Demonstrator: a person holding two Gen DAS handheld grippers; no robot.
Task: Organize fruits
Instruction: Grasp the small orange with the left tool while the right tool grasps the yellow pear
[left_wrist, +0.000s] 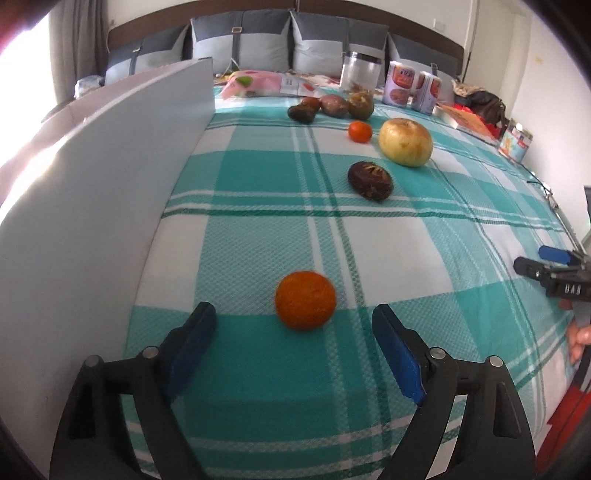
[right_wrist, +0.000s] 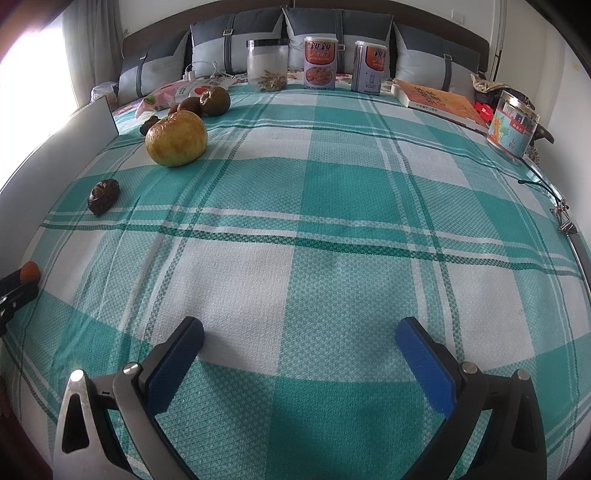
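My left gripper (left_wrist: 295, 325) stands released around nothing; the orange (left_wrist: 305, 300) lies free on the near checked blanket (left_wrist: 258, 236), just beyond its pads. I'd back away straight, avoiding nudging it. My right gripper (right_wrist: 300, 334) hangs open, empty.

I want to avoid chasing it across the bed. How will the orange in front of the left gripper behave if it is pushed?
The orange is round, so it will probably roll. The soft checked blanket may slow it. Its dimpled skin likely gives the open left gripper decent hold.
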